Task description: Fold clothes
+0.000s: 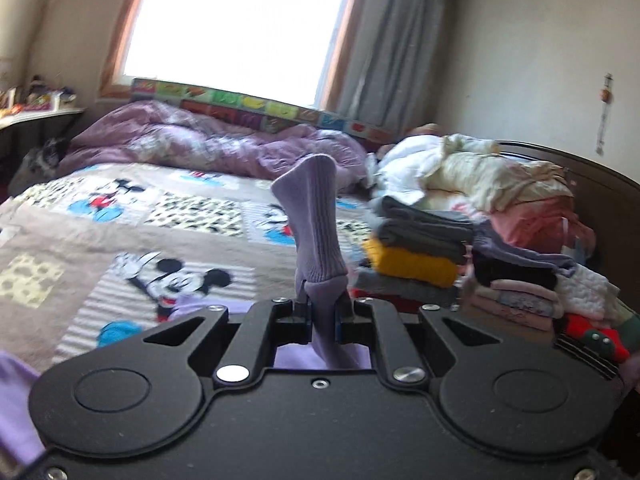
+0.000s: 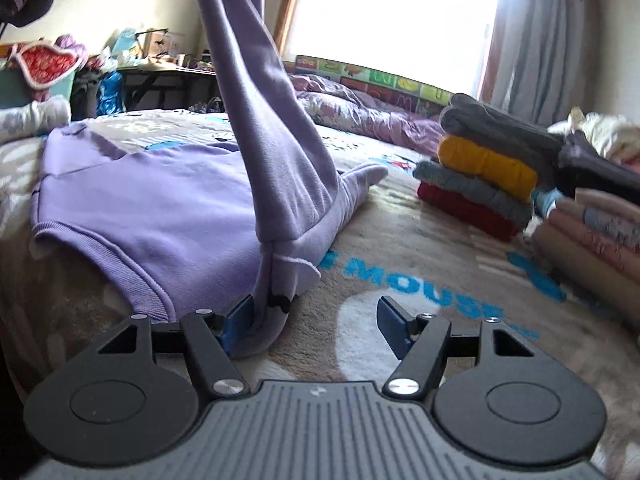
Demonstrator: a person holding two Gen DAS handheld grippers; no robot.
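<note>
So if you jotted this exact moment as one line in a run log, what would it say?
left hand-held gripper: shut on purple sleeve cuff | right hand-held gripper: open beside purple sweatshirt | folded pile: on bed

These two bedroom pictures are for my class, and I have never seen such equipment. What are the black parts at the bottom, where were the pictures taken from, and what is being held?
Each black part is a hand-held claw with a camera looking along its two fingers. The left claw is shut on the cuff of a purple sweatshirt's sleeve. In the other view, the right claw stands apart, one finger beside the sweatshirt, which lies on a cartoon blanket. Its jaws are closing. Folded clothes are stacked on the right.
</note>
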